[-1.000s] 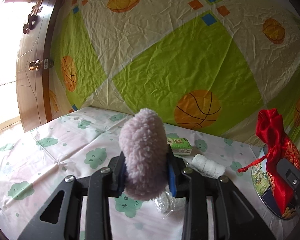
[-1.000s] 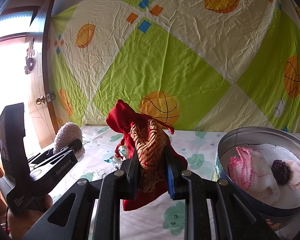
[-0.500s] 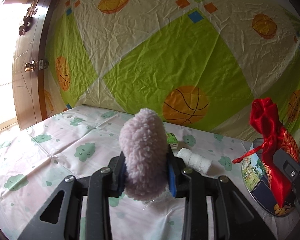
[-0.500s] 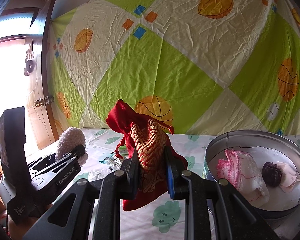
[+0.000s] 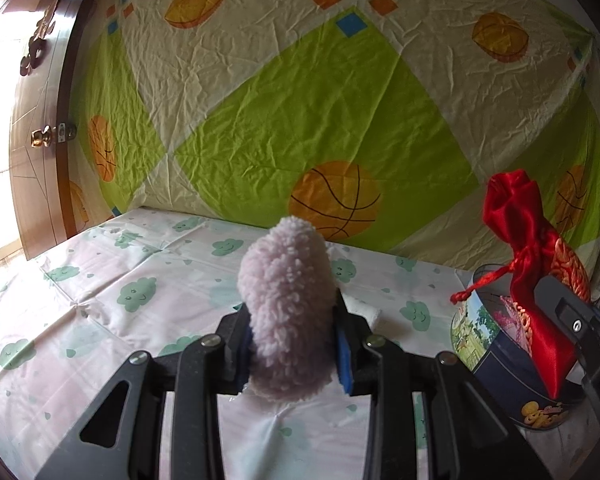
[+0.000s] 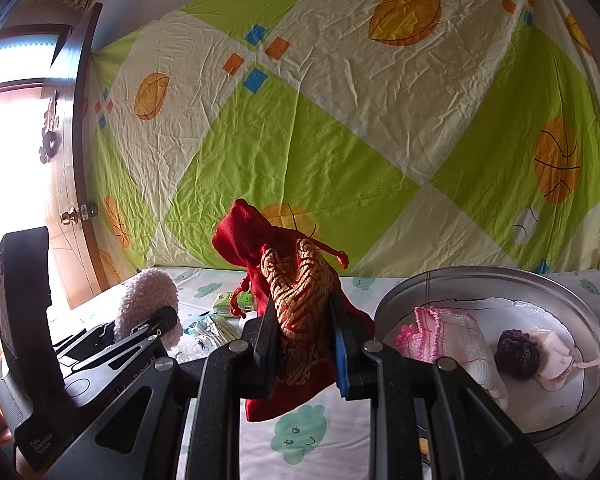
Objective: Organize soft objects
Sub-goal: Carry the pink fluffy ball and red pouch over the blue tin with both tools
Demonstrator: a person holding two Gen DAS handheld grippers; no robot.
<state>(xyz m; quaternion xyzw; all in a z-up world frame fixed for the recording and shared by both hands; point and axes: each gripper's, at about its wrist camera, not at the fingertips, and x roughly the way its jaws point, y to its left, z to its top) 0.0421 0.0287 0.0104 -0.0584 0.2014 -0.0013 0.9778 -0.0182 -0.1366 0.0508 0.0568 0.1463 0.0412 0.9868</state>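
My left gripper is shut on a fluffy pale pink plush piece, held upright above the bed; it also shows in the right wrist view. My right gripper is shut on a red and gold drawstring pouch, which in the left wrist view hangs over the round metal tin. In the right wrist view the tin sits to the right of the pouch and holds a pink knitted cloth, a dark purple ball and a pale pink piece.
The bed has a white sheet with green cloud faces. A white roll lies behind the plush. A small green box and clear plastic wrappers lie between the grippers. A green and cream sheet hangs behind; a wooden door stands left.
My left gripper has moved forward and right with the plush, hiding the green box and most of the white roll. My right gripper has shifted toward the tin with the pouch.
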